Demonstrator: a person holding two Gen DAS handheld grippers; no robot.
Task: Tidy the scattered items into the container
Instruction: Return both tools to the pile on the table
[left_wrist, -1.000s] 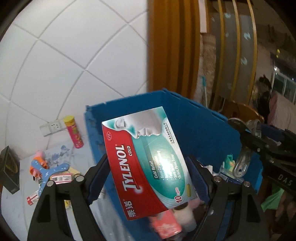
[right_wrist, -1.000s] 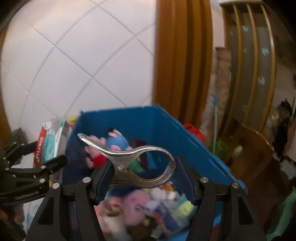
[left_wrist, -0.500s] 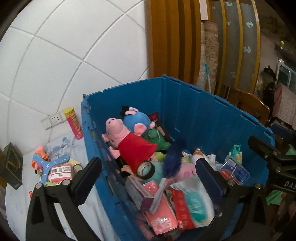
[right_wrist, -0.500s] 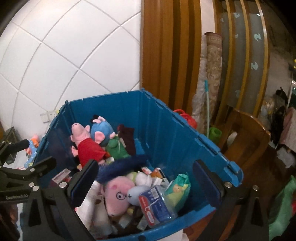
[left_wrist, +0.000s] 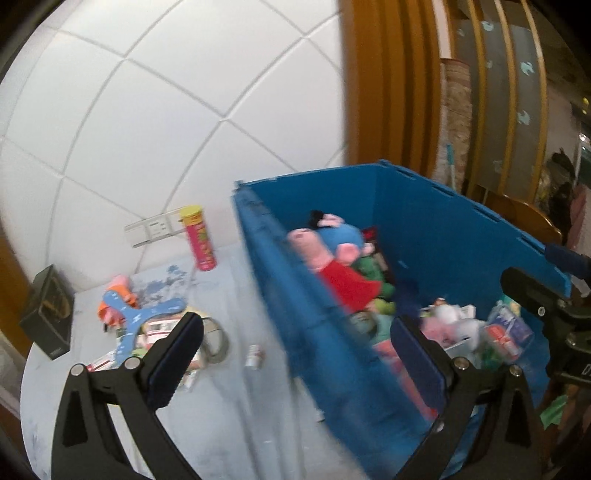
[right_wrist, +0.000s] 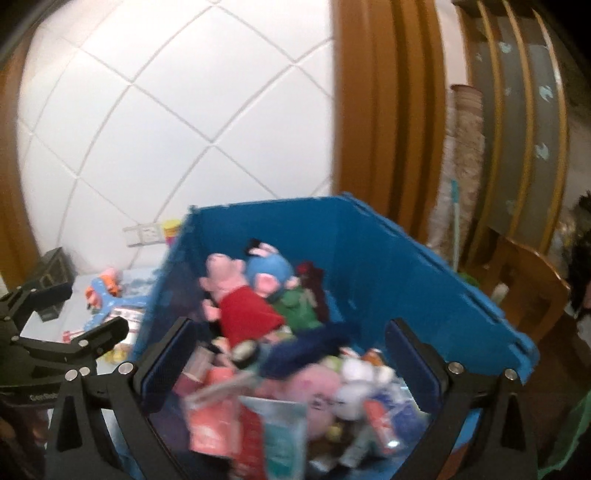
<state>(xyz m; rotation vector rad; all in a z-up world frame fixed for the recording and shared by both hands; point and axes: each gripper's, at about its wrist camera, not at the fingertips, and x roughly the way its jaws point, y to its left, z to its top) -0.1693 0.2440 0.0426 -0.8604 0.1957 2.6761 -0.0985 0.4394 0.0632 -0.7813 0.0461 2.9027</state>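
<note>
With both tongs spread wide and empty, the left gripper (left_wrist: 295, 354) faces a small white cylindrical bottle (left_wrist: 255, 356) lying ahead: light, rigid, apt to roll; grip its sides. Right of it, the blue plastic crate (left_wrist: 436, 221) wall obstructs; the right gripper (right_wrist: 291, 354) hovers above.

Both tongs letting go over the bin

The left tongs (left_wrist: 297, 352), no longer gripping the medicine box, are standing wide and swinging toward the table (left_wrist: 236, 398); the right tongs (right_wrist: 288, 360), having dropped the metal clip, are gaping empty above the blue bin (right_wrist: 424, 266), its jaws having just been opening.
</note>
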